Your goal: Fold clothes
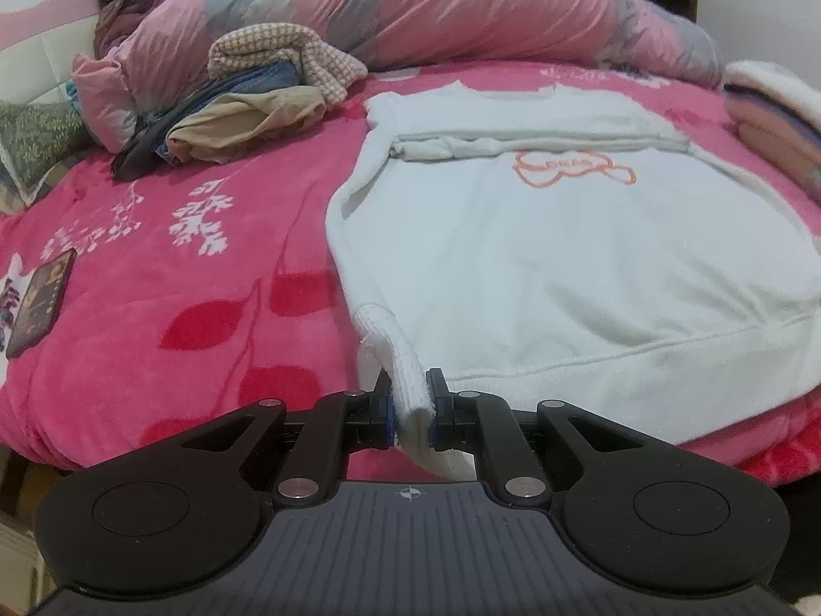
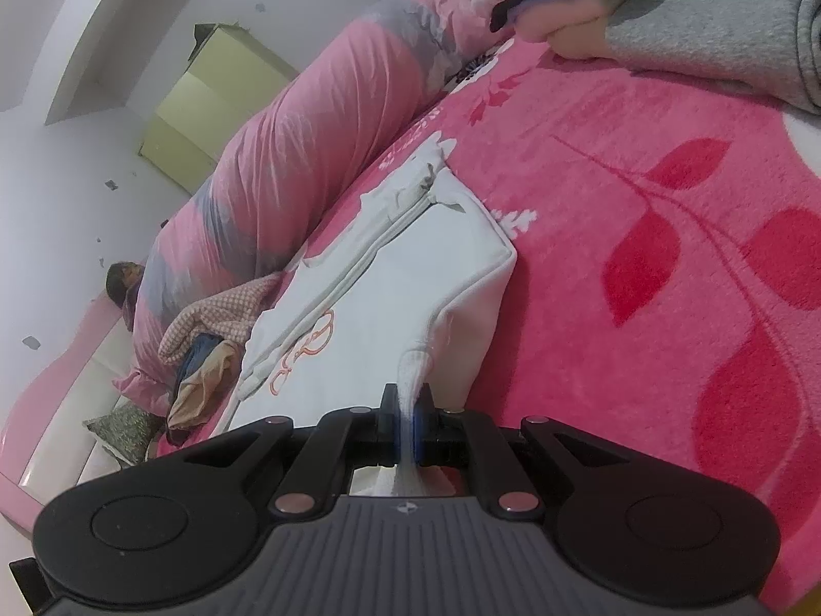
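Two grippers pinch the ribbed hem of the white sweatshirt [image 1: 539, 236], which lies flat on the pink bed [image 1: 179, 308] with sleeves already crossed over its chest. The left gripper [image 1: 410, 400] is clamped on the hem corner nearer the clothes pile [image 1: 246, 113]; the right gripper [image 2: 408, 410] is clamped on the opposite corner. Judging by this, the hem-to-collar fold is in hand; next, both corners should rise together and travel evenly toward the collar.

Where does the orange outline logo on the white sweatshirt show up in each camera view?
Left wrist view: orange outline logo sits upper right of centre, on the white sweatshirt.
Right wrist view: logo sits left of centre, tilted.
Shared landmark: the checked pink-and-cream garment beside the sweatshirt.
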A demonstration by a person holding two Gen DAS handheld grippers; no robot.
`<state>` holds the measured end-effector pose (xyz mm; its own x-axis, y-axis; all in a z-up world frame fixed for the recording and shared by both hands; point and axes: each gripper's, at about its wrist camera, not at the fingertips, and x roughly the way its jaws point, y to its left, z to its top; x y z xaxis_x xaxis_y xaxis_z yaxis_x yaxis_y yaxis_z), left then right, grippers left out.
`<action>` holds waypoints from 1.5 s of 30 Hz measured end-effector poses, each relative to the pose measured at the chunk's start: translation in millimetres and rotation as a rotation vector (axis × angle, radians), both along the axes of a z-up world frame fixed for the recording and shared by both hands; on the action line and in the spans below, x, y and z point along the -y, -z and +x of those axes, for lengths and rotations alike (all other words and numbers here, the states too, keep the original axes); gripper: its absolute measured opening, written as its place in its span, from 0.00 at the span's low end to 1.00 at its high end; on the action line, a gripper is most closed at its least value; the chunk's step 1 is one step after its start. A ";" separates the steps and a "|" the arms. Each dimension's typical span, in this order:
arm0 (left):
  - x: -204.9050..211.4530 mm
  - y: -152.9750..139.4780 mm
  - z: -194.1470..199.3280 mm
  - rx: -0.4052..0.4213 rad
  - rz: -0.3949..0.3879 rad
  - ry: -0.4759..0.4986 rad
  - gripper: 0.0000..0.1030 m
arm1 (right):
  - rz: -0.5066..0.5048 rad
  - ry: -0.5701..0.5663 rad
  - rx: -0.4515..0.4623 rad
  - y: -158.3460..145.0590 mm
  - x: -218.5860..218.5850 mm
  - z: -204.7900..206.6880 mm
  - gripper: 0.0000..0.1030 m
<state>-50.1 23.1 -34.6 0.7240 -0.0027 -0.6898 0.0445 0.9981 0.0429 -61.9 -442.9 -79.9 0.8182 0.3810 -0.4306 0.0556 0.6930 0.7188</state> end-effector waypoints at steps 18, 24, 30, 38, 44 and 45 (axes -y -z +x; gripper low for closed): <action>-26.7 -14.3 5.6 0.051 -0.187 -0.007 0.09 | 0.029 0.017 0.005 -14.6 -3.8 12.8 0.04; -35.7 -17.9 9.8 0.060 -0.231 0.000 0.09 | 0.032 0.027 0.009 -20.8 -7.5 18.3 0.04; -40.5 -23.9 16.0 0.084 -0.265 0.005 0.09 | 0.023 0.040 0.023 -30.6 -9.9 24.8 0.04; -49.3 -29.1 26.2 0.100 -0.305 0.006 0.09 | 0.016 0.043 0.037 -41.0 -13.3 37.5 0.04; -55.4 -32.5 34.9 0.118 -0.337 0.003 0.09 | 0.012 0.042 0.055 -49.0 -16.6 49.6 0.04; -55.9 -33.2 36.5 0.121 -0.340 0.003 0.09 | 0.012 0.041 0.059 -50.7 -16.4 51.7 0.04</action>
